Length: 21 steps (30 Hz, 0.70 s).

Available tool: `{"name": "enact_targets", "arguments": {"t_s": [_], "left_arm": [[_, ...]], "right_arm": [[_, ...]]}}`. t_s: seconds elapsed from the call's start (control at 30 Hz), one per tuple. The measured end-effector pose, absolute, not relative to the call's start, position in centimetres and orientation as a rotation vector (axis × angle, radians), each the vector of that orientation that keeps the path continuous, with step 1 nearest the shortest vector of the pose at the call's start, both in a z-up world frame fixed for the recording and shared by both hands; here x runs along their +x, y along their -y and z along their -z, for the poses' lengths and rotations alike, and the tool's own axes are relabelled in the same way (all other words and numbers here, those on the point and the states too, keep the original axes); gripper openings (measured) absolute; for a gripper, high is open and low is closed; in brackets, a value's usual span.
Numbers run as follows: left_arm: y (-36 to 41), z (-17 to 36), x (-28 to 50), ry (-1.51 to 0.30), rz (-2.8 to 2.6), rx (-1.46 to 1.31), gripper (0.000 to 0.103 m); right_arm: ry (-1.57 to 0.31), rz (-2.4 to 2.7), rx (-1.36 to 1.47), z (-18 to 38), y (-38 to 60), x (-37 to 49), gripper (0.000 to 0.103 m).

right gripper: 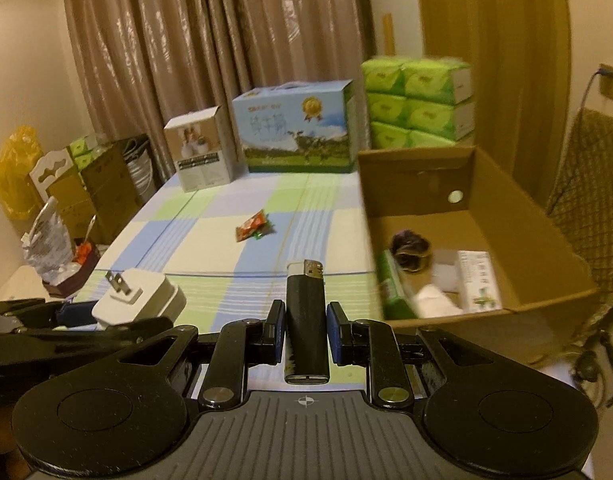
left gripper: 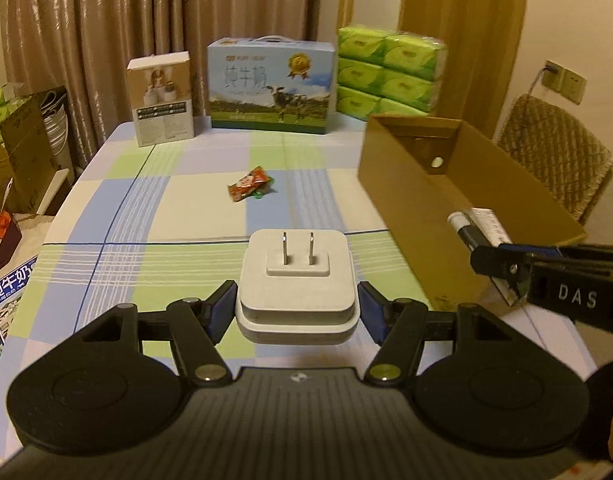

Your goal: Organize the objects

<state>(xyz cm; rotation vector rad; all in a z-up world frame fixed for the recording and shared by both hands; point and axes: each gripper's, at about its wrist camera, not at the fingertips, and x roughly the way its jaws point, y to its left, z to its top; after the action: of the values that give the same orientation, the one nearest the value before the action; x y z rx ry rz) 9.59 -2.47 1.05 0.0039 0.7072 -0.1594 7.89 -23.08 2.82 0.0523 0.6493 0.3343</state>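
Note:
My left gripper (left gripper: 297, 305) is shut on a white plug adapter (left gripper: 296, 276) with two metal prongs pointing forward, held above the checked tablecloth; it also shows in the right wrist view (right gripper: 140, 298). My right gripper (right gripper: 305, 330) is shut on a black lighter (right gripper: 306, 320) with a metal top, held left of the open cardboard box (right gripper: 506, 216). In the left wrist view the right gripper (left gripper: 502, 264) holds the lighter (left gripper: 464, 229) at the box's near wall (left gripper: 418, 204). A red snack packet (left gripper: 248, 189) lies mid-table, also seen in the right wrist view (right gripper: 253, 226).
The box holds a dark round thing (right gripper: 409, 249), a green pack (right gripper: 392, 284) and a white carton (right gripper: 478, 280). A milk carton case (left gripper: 270, 86), a small white box (left gripper: 162, 98) and stacked green tissue packs (left gripper: 390, 74) stand at the table's far edge. A woven chair (left gripper: 554, 160) is at right.

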Motion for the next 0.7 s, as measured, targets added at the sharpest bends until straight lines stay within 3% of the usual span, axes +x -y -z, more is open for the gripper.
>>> {"name": "enact_targets", "arguments": {"t_s": [0.7], "left_arm": [[11.3,-4.5,5.8,-0.671,0.31,0.051,0.06]], "right_arm": [[-0.593,-0.182,0.111,-6.1,32.2,5.7,0.019]]}}
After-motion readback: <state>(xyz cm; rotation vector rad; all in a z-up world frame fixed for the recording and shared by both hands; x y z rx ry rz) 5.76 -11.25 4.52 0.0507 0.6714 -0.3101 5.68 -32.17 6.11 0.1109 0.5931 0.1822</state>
